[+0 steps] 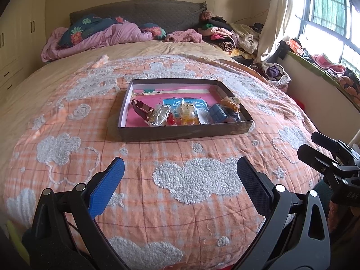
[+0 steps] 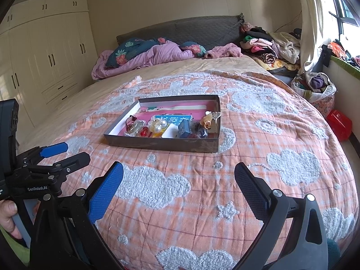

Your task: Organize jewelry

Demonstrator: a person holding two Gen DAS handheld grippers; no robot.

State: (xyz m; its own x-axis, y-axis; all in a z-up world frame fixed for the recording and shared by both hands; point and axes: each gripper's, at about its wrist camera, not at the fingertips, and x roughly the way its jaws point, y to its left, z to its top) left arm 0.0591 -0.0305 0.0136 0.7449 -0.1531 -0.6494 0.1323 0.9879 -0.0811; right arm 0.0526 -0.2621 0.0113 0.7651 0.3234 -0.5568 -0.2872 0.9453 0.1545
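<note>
A bed fills the room, spread with an orange checked blanket (image 1: pixel 180 213) stitched with fluffy white clouds. A shallow dark box (image 1: pixel 180 132) sits mid-bed, its pink floor holding the jewelry (image 1: pixel 180 114) heaped toward the near wall. Left tool (image 1: pixel 180 175) and right tool (image 2: pixel 178 175) hover above the blanket short of the box, both released, empty. Cream wardrobes (image 2: pixel 49 56) line the left wall; clothes (image 2: pixel 270 42) pile by the curtained window (image 1: pixel 326 11).
</note>
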